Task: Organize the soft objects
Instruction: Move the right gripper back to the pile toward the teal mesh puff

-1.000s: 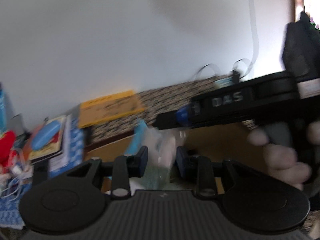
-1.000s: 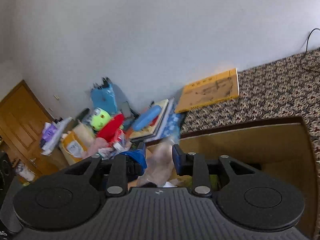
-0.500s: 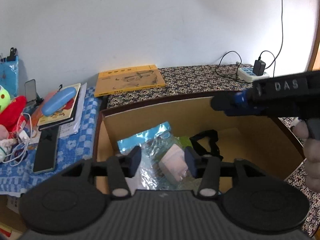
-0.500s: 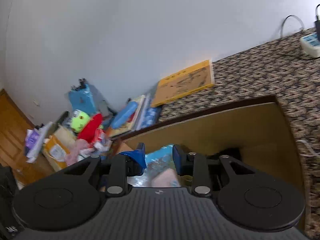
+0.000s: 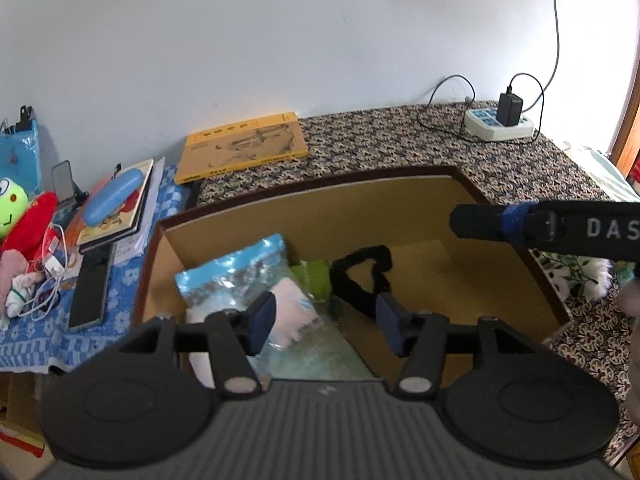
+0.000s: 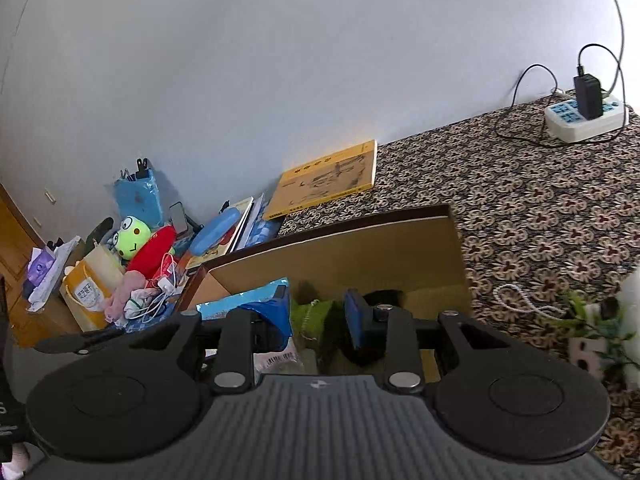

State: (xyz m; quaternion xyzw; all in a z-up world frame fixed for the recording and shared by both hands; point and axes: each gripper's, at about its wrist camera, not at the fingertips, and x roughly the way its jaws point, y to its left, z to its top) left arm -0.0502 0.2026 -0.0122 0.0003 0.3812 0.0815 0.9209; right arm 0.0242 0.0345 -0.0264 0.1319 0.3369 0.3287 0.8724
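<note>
While the left gripper (image 5: 324, 322) opens (nothing gripped) above the box (image 5: 360, 216), the right gripper (image 6: 316, 316) gapes empty.

strap (image 5: 362, 276) in box (image 5: 320, 212)

1. A surface under a brown floral cloth (image 5: 400, 148) carries an open cardboard box (image 5: 320, 208), a yellow book (image 5: 240, 146) and a white power strip (image 5: 498, 126).
2. Its blue-checked cloth (image 5: 24, 340) beside holds books and plush toys (image 5: 24, 216).
</note>
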